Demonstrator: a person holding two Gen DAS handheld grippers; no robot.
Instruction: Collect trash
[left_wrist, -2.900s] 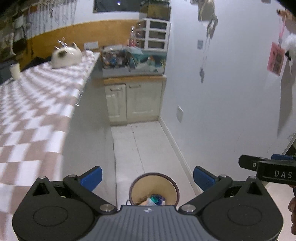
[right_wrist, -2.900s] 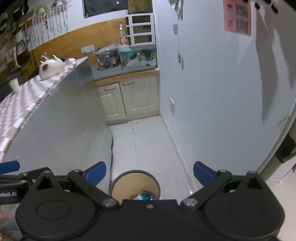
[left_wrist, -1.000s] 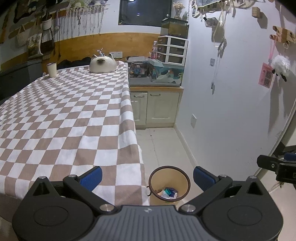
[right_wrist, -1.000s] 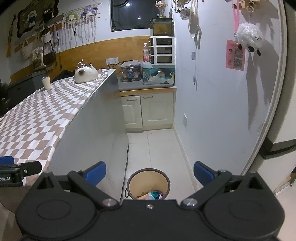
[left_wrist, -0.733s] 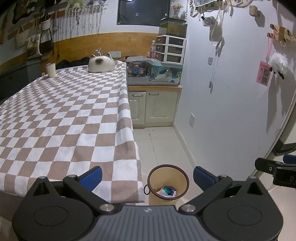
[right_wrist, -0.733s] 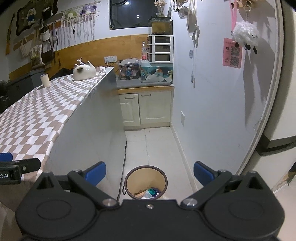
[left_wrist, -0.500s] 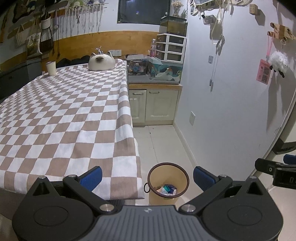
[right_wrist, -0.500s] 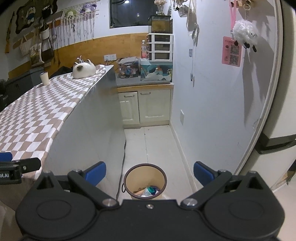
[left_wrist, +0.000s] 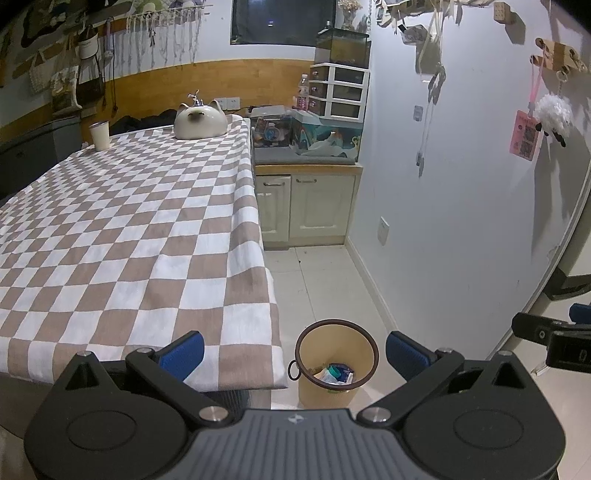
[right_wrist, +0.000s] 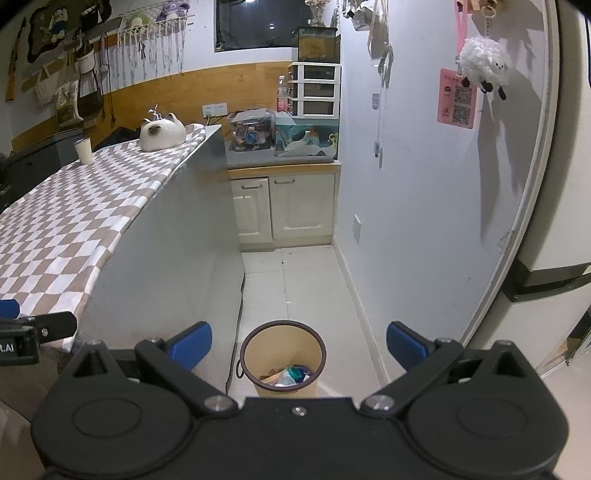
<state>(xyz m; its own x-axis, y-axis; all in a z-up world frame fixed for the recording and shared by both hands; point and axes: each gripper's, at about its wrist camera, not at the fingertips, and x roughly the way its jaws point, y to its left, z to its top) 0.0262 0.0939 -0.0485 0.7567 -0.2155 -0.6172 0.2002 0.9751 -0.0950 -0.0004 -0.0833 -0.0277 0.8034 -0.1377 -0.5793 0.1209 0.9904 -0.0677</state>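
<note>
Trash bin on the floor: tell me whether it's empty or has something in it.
Not empty. The trash bin stands upright and lidless beside the table, and crumpled wrappers and packaging lie at its bottom, well below the rim; the left wrist view shows the same.

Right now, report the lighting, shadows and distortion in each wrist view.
Left wrist view: dim indoor light, dark window, fisheye bending the wall edge; the sheep toy throws a shadow. Right wrist view: same bend, black corners, hard shadows behind that toy; the trash bin stays sharp between the open right gripper fingers.
</note>
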